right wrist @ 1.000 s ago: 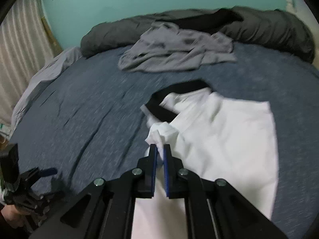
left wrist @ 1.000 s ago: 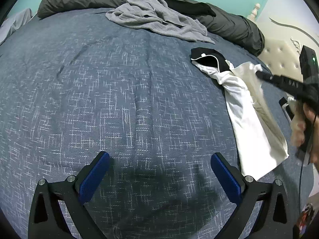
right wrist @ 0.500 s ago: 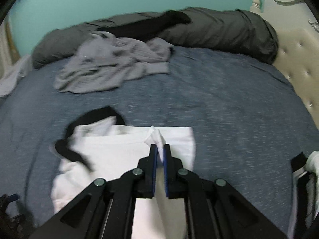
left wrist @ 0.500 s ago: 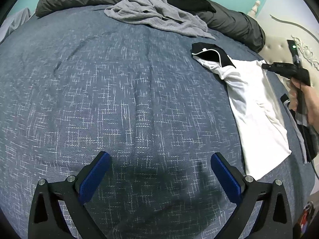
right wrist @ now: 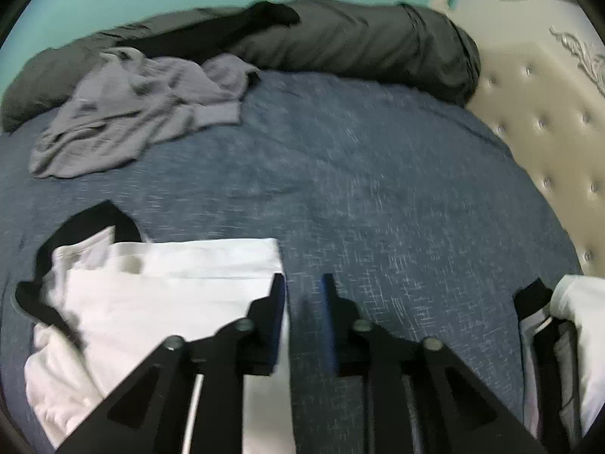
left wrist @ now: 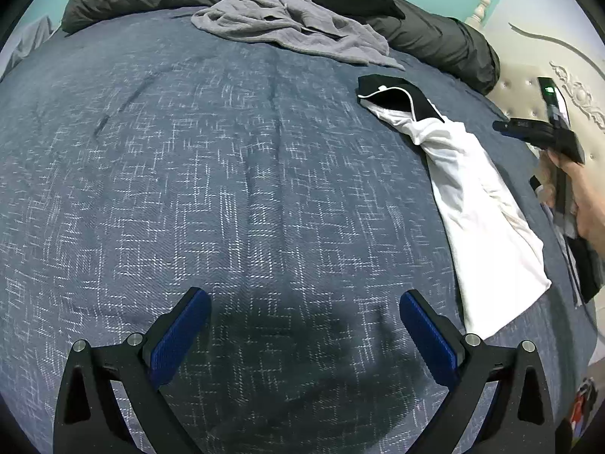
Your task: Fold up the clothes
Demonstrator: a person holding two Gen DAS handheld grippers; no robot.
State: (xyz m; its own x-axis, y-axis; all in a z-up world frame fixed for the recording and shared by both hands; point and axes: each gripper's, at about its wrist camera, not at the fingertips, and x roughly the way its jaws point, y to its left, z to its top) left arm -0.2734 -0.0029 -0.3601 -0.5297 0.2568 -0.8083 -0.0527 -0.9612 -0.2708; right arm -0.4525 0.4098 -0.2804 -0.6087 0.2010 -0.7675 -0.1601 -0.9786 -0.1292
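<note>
Right claw [right wrist: 302, 291] is opening now and has let go of the white shirt [right wrist: 159, 295], nothing between the pads anymore. Shirt lies folded lengthwise at lower left on the bed [right wrist: 378, 189], so that fold looks done. Left claw [left wrist: 302, 325] hangs wide open, empty.

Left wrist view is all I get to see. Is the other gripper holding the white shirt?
Observer: No. The right gripper has its jaws opening, and only the blue bedspread shows between them.
Operator: So where's the shirt?
Observer: The white shirt lies on the bed, and its far corner sits right beside the finger on the picture's left.
Operator: Is anything else near that gripper?
Observer: Yes, more white and black clothes lie at the picture's right edge, by the tufted headboard.
</note>
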